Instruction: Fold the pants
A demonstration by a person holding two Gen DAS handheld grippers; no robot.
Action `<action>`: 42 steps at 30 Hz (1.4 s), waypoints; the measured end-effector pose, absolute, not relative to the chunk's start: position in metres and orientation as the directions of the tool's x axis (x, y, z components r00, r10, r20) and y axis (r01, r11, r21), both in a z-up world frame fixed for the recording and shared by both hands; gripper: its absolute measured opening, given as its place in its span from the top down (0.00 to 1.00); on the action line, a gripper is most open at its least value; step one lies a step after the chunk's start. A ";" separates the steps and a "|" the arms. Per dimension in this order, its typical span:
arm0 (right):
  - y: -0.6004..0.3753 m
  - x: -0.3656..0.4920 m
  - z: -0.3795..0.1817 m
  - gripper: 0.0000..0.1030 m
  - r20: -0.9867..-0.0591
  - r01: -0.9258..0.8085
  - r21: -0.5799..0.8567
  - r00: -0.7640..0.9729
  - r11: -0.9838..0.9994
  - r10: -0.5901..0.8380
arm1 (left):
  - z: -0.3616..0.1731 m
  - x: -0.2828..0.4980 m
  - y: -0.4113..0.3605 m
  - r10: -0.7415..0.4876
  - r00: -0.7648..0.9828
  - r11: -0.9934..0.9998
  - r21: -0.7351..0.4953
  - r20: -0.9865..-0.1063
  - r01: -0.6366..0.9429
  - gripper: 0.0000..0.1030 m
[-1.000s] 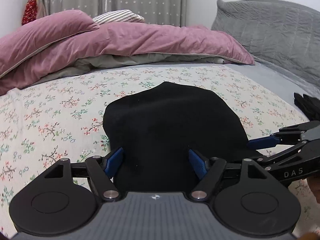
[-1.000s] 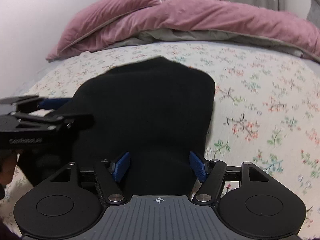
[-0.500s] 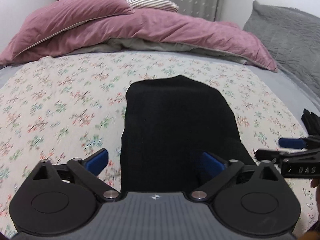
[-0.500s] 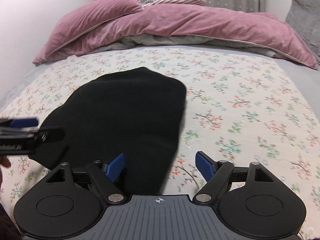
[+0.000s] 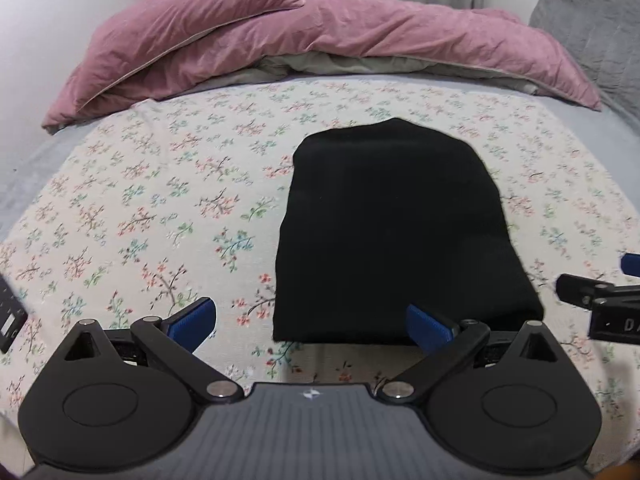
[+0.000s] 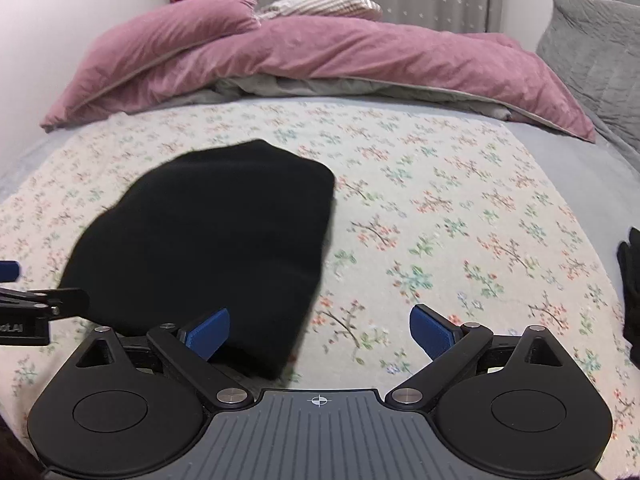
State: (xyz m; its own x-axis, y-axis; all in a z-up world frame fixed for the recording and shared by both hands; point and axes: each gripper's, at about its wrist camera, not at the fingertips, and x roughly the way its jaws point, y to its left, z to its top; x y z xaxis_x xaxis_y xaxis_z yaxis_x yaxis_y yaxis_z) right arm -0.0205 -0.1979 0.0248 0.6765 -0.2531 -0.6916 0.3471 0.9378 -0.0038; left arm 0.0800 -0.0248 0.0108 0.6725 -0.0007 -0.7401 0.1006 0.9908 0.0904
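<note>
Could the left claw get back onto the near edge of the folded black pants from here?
Probably yes. The left claw is open, and the near edge of the folded black fabric pants lies flat on the floral bedsheet just ahead, nothing between.

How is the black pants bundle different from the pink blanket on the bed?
The pants are black and folded into a flat, tidy block near the grippers; the pink blanket is bunched and wrinkled at the far end. The pants look far smaller; the blanket stretches across the bed. Both are soft cloth resting on the bed.
</note>
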 end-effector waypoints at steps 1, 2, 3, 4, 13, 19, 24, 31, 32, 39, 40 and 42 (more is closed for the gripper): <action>-0.200 -0.020 0.023 0.04 -0.700 0.355 -0.001 0.667 0.935 -0.255 | 0.010 0.080 -0.026 -0.003 0.662 0.991 0.086 -0.750 0.101 0.00; -0.203 -0.021 0.022 0.04 -0.705 0.362 0.003 0.662 0.932 -0.255 | 0.008 0.081 -0.025 -0.010 0.654 0.992 0.075 -0.757 0.102 0.00; -0.204 -0.021 0.021 0.04 -0.707 0.365 0.007 0.660 0.931 -0.253 | 0.007 0.081 -0.026 -0.013 0.647 0.992 0.069 -0.762 0.102 0.00; -0.205 -0.021 0.020 0.04 -0.708 0.363 0.009 0.660 0.932 -0.251 | 0.006 0.082 -0.027 -0.013 0.642 0.992 0.069 -0.766 0.103 0.00; -0.204 -0.018 0.011 0.04 -0.724 0.346 -0.019 0.642 0.938 -0.251 | 0.001 0.081 -0.037 -0.006 0.634 0.990 0.086 -0.774 0.114 0.00; -0.204 -0.016 0.007 0.04 -0.734 0.345 -0.028 0.630 0.938 -0.254 | -0.001 0.082 -0.037 -0.005 0.624 0.990 0.086 -0.782 0.116 0.00; -0.203 -0.017 0.008 0.04 -0.727 0.344 -0.029 0.637 0.938 -0.256 | -0.002 0.082 -0.037 -0.003 0.621 0.989 0.091 -0.783 0.119 0.00; -0.203 -0.016 0.008 0.04 -0.728 0.343 -0.029 0.636 0.939 -0.255 | -0.001 0.082 -0.037 -0.012 0.623 0.989 0.083 -0.782 0.123 0.00; -0.203 -0.016 0.007 0.04 -0.728 0.343 -0.029 0.636 0.939 -0.255 | -0.001 0.082 -0.037 -0.013 0.623 0.989 0.082 -0.782 0.124 0.00; -0.205 -0.016 0.005 0.04 -0.736 0.349 -0.024 0.628 0.937 -0.252 | -0.001 0.082 -0.038 -0.021 0.618 0.989 0.074 -0.786 0.127 0.00; -0.205 -0.015 0.005 0.04 -0.736 0.348 -0.024 0.628 0.937 -0.252 | -0.001 0.082 -0.038 -0.021 0.618 0.989 0.074 -0.786 0.128 0.00; -0.205 -0.015 0.005 0.04 -0.735 0.348 -0.024 0.629 0.937 -0.253 | -0.002 0.083 -0.037 -0.022 0.616 0.989 0.073 -0.787 0.128 0.00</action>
State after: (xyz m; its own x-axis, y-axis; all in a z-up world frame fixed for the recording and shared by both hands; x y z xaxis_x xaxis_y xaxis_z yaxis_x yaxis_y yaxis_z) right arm -0.0153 -0.2052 0.0047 0.6291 -0.2527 -0.7351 0.3480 0.9372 -0.0244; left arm 0.0826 -0.0372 -0.0017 0.6162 -0.0217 -0.7873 0.1278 0.9891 0.0727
